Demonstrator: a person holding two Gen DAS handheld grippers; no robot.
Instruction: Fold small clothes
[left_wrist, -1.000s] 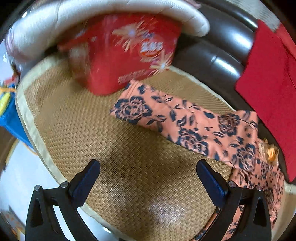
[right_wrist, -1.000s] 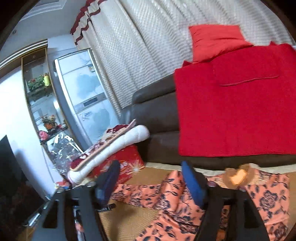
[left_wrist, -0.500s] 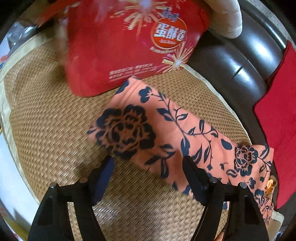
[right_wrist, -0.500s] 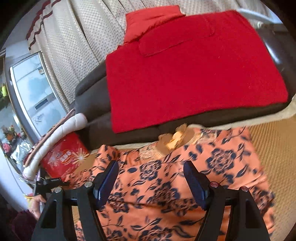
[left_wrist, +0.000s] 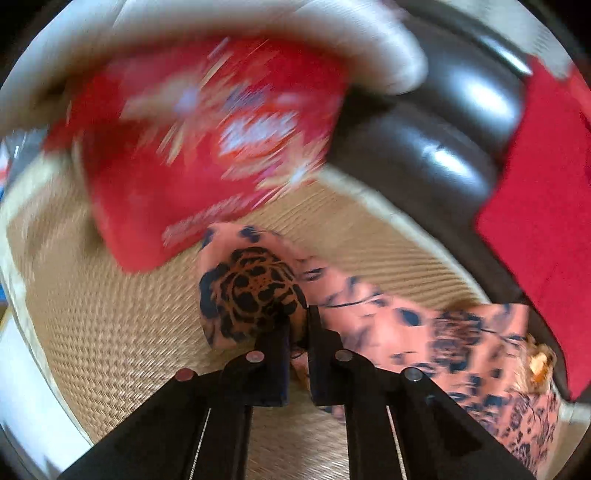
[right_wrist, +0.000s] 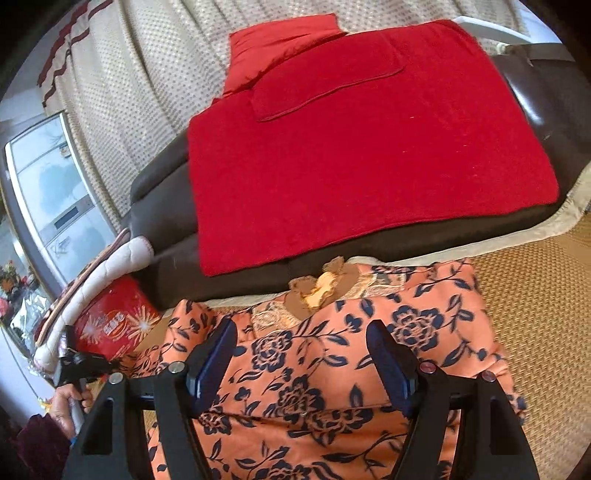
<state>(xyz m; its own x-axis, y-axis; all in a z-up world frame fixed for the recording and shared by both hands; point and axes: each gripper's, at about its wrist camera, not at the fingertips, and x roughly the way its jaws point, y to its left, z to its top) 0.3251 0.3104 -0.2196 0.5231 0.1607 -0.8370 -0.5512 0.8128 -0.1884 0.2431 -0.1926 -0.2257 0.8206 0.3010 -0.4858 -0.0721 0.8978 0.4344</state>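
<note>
Left wrist view: left tool (left_wrist: 297, 325) just closed, clamped on sleeve end of floral garment (left_wrist: 251, 291), bunched over woven mat (left_wrist: 110, 325), near red snack box (left_wrist: 207, 147). Right wrist view: right tool (right_wrist: 301, 354) wide, empty, over garment body (right_wrist: 369, 343) spread on mat beside dark sofa (right_wrist: 162, 221) with red blanket (right_wrist: 351, 147).

My way ahead is blocked by the red box (left_wrist: 207, 155) and the dark sofa (left_wrist: 436, 147). The mat (left_wrist: 110, 332) on my left side is bare, so I can pass there.
</note>
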